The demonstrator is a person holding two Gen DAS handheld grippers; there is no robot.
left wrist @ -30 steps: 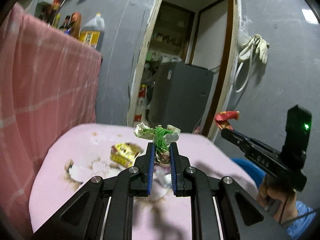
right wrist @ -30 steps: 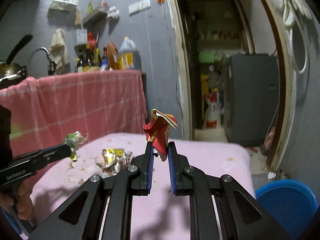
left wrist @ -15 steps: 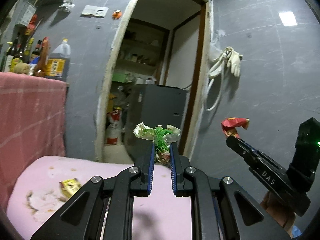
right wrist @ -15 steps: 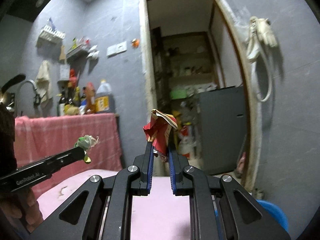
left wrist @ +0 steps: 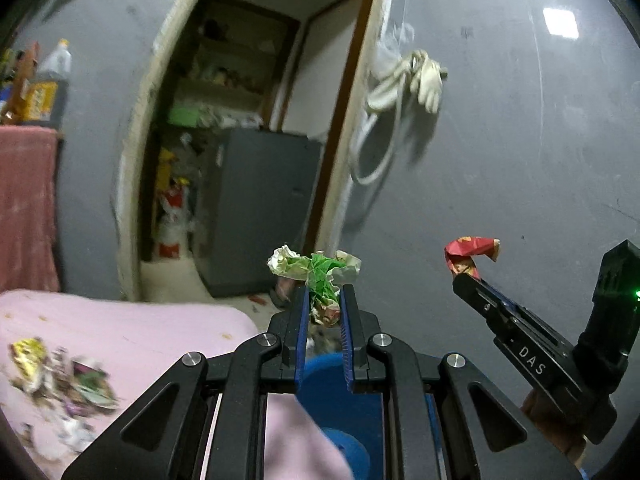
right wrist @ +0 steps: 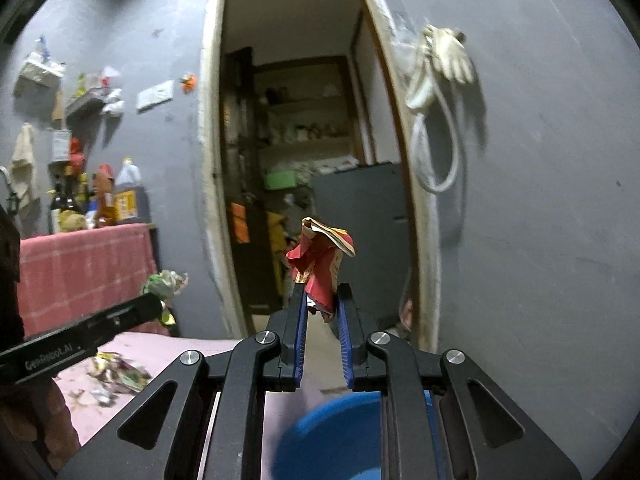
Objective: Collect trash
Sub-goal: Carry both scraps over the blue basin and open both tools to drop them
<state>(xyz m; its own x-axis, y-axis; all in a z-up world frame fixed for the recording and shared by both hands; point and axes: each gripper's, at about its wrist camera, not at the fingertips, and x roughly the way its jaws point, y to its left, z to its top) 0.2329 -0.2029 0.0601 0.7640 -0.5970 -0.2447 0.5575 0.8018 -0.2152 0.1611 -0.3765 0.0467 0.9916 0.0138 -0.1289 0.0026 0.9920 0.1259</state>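
My left gripper [left wrist: 323, 294] is shut on a crumpled green and white wrapper [left wrist: 316, 270], held in the air past the right end of the pink table [left wrist: 132, 328]. My right gripper [right wrist: 322, 294] is shut on a crumpled red wrapper [right wrist: 322, 260]. Each gripper shows in the other's view: the right one with the red wrapper [left wrist: 470, 254] at the right, the left one with the green wrapper [right wrist: 164, 282] at the left. A blue bin [right wrist: 332, 436] lies below the right gripper; it also shows under the left one [left wrist: 344, 404]. More wrappers [left wrist: 60, 376] lie on the table.
An open doorway [right wrist: 296, 160] with a grey cabinet [left wrist: 260, 208] is straight ahead. White gloves and a hose [right wrist: 440, 80] hang on the grey wall to the right. A pink-draped counter [right wrist: 80, 268] with bottles stands at the left.
Both grippers have swung right, away from the table, with their wrappers still held. The blue bin has come into view beneath them and the table has slid to the left.
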